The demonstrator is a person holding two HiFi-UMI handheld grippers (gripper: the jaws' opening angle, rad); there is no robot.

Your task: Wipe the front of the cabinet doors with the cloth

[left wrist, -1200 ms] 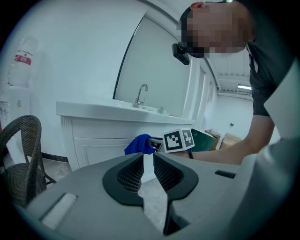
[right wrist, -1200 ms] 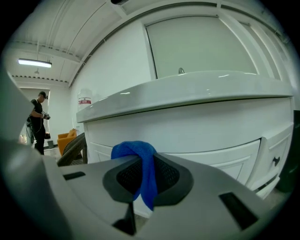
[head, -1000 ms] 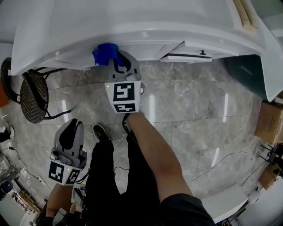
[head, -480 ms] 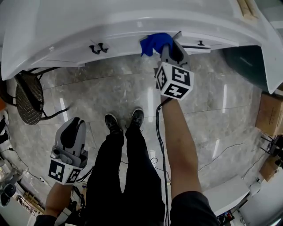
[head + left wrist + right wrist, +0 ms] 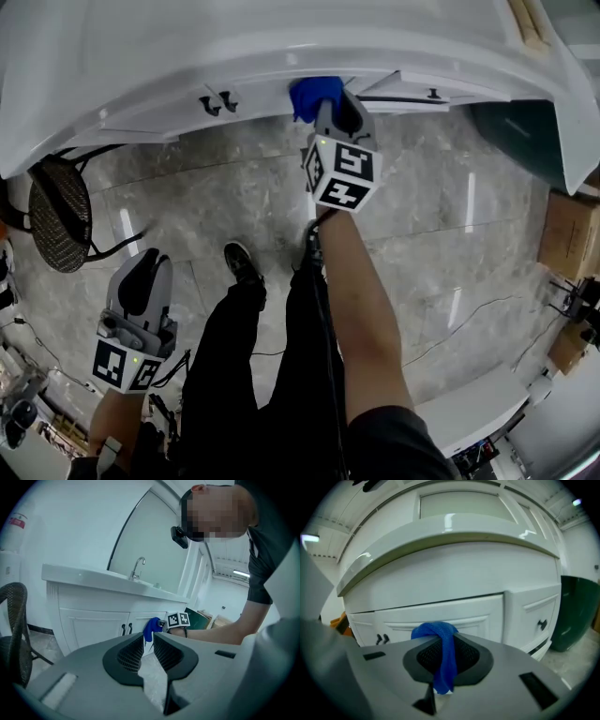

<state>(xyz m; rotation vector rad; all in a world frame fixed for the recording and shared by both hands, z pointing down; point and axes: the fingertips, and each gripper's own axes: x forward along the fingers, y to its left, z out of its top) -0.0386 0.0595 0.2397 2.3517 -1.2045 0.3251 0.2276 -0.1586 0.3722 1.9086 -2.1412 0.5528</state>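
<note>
Nearest, the left tool hangs low beside the person's left leg, well apart from the cabinet. Its own view shows its jaws a little apart and empty, with only floor in the narrow gap. The hand holding it is cut off at the bottom of the head view.

Farther out, the right arm reaches forward, with the right tool up at the cabinet front. Its jaws are pressed on the blue cloth. A fold loops over the jaw tips, and a strip hangs down between the pads, covering most of them.

In the head view the cloth sits right under the overhang of the countertop, which hides the cabinet face there. Whether the cloth touches the front cannot be told. The right gripper view sets it before the right door of a pair, to the right of two dark handles.

Right of that door is a narrower panel with a dark knob. A dark gap runs under it, and in the head view it stands out a little. Whether it is a drawer or a door is hard to tell.

Beyond, a dark woven chair stands at the left, partly under the countertop. A dark green shape at the right is cut off and cannot be made out. A faucet shows only in the left gripper view. A cardboard box is clipped by the right edge.
</note>
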